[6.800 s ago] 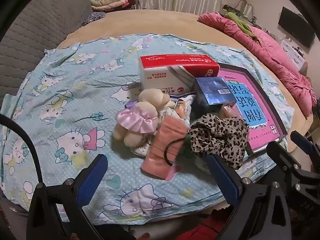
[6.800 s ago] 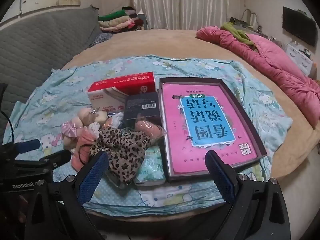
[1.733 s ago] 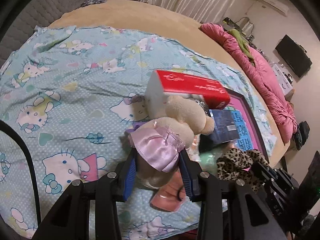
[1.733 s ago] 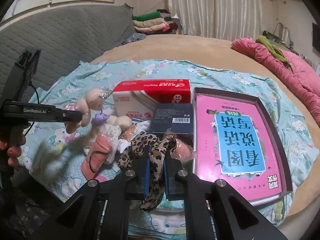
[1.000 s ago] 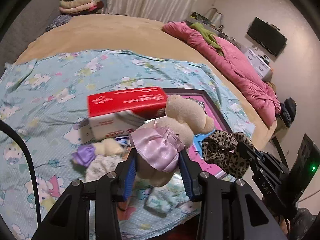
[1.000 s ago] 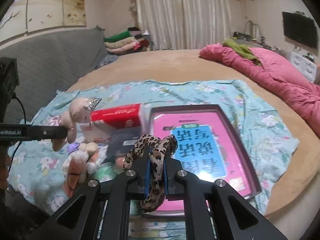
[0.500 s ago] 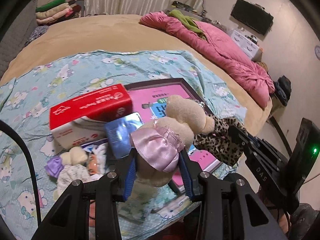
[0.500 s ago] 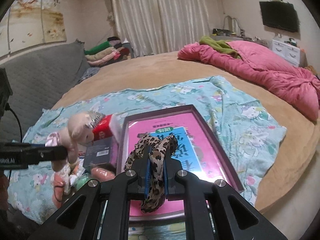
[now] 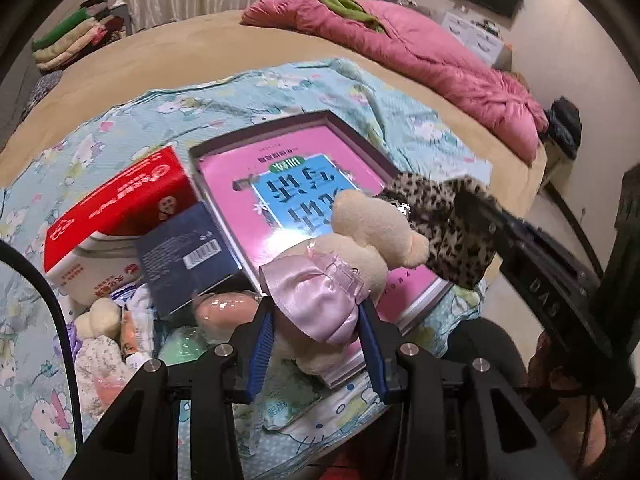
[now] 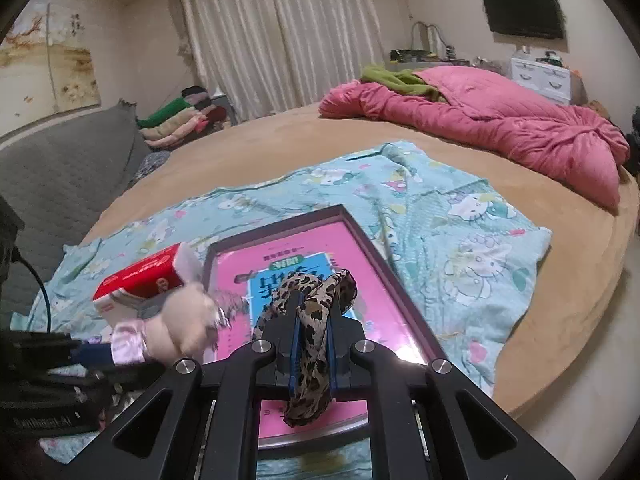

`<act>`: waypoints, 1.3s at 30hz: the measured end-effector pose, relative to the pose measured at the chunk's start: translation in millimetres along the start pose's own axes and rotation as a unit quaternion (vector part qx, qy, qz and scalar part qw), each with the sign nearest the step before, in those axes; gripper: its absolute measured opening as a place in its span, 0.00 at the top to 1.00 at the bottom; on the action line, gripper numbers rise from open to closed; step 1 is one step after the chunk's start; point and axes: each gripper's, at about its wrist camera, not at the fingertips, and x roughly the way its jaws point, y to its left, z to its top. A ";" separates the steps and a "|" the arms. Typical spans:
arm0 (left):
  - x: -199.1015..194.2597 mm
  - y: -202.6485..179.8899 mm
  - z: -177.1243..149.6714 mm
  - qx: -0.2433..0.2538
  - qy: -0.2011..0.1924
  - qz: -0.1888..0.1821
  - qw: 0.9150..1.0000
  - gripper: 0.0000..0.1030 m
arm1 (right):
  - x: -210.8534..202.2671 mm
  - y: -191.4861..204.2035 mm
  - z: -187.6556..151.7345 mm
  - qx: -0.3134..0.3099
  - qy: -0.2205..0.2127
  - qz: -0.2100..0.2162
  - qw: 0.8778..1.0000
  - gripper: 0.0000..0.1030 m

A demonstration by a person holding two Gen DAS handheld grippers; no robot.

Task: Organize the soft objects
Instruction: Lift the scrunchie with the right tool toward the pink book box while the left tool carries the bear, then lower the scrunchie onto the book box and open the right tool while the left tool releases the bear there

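My left gripper [image 9: 316,320] is shut on a cream plush bear in a pink satin skirt [image 9: 340,264], held above the near edge of a shallow dark tray [image 9: 360,136] that holds a pink book [image 9: 288,188]. The bear also shows in the right wrist view [image 10: 176,332]. My right gripper [image 10: 314,320] is shut on a leopard-print scrunchie [image 10: 316,344], held over the same tray [image 10: 384,260]. The scrunchie also shows in the left wrist view [image 9: 444,220], just right of the bear's head.
Left of the tray lie a red-and-white tissue box [image 9: 116,216], a dark blue box [image 9: 188,256], a small doll [image 9: 100,320] and packets on the Hello Kitty sheet [image 9: 280,84]. A pink quilt [image 10: 500,128] lies at the bed's far side.
Both grippers have swung right with their loads. The bear and the scrunchie are now over the tray with the pink book, and closer to each other.
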 end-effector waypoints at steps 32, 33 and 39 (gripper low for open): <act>75.1 -32.4 4.4 0.052 0.084 0.029 0.995 0.60 | 44.7 -40.8 -18.0 0.049 0.062 -0.045 0.996 0.88; 76.2 -32.2 4.6 0.052 0.086 0.029 0.995 0.60 | 45.9 -40.9 -18.5 0.049 0.065 -0.043 0.996 0.88; 79.3 -32.2 2.8 0.050 0.091 0.027 0.994 0.60 | 51.5 -44.8 -21.4 0.059 0.080 -0.047 0.994 0.87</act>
